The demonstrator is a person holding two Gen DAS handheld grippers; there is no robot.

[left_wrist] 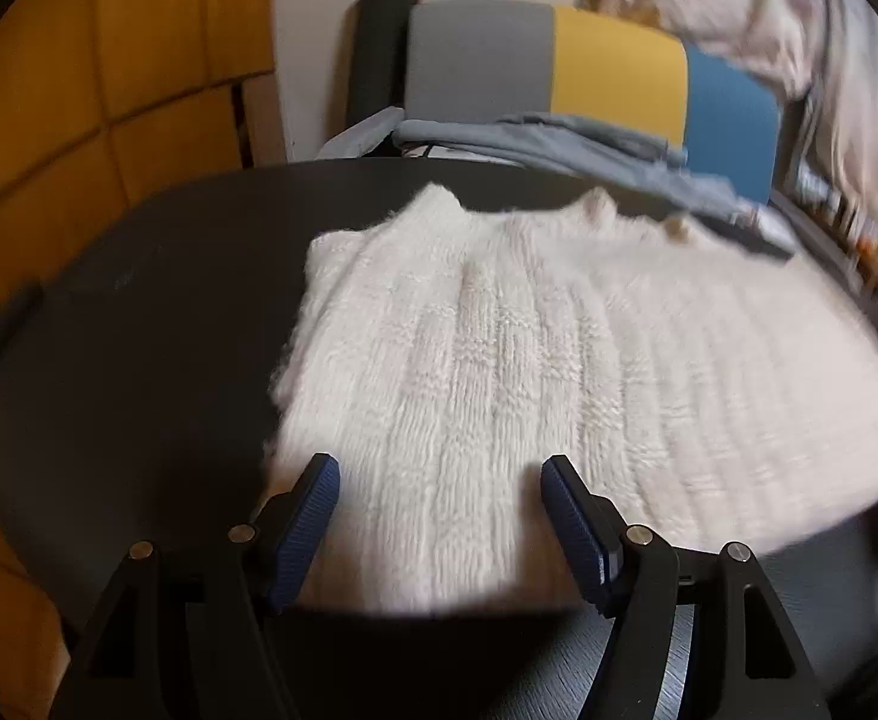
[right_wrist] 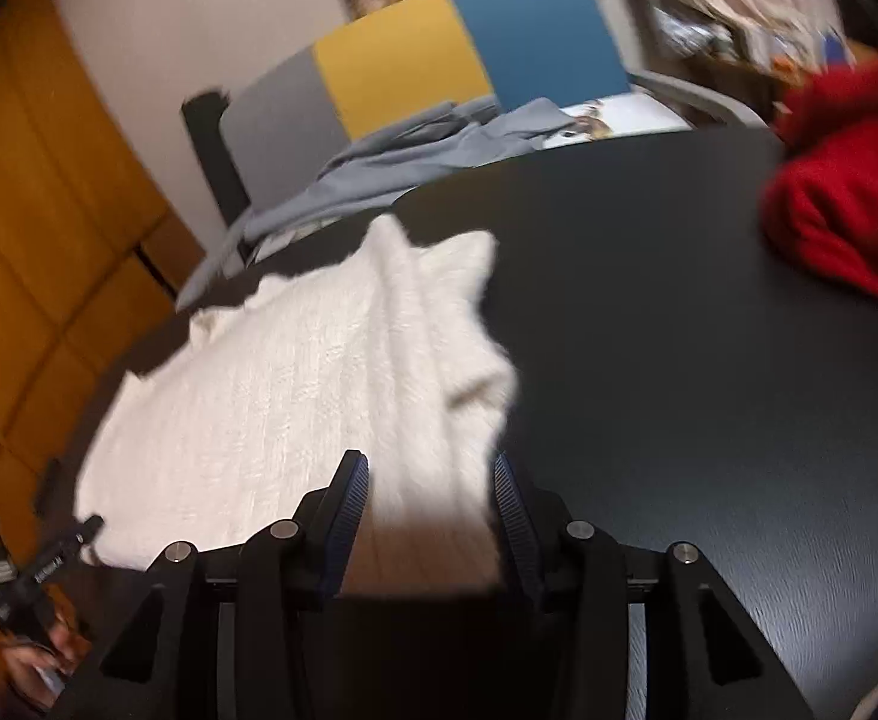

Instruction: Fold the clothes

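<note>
Left tool (left_wrist: 439, 474): jaws spread wide, blue pads clear of any fabric, nothing gripped; the near hem of the white knit sweater (left_wrist: 559, 348) shows between and beyond them. Right tool (right_wrist: 432, 468): jaws part open, narrower than the left, nothing pinched; the sweater's near right edge lies below the gap, contact not discernible through motion blur.

Sweater (right_wrist: 295, 384) lies spread flat on the dark tabletop (left_wrist: 157, 324), ribbing running from near to far. Left wrist view: it fills centre to 3 o'clock. Right wrist view: it sits from centre toward 9 o'clock, with bare tabletop (right_wrist: 649, 312) from 12 to 4 o'clock.

At 8 o'clock in the right wrist view, a hand (right_wrist: 37, 660) holds the other tool's black frame.

Red garment (right_wrist: 847, 204) bunched on the tabletop at 2 o'clock, well apart from the sweater.

Beyond the far rim: grey cloth (left_wrist: 559, 141) draped on a chair (left_wrist: 619, 66) with grey, yellow and blue back panels.
</note>
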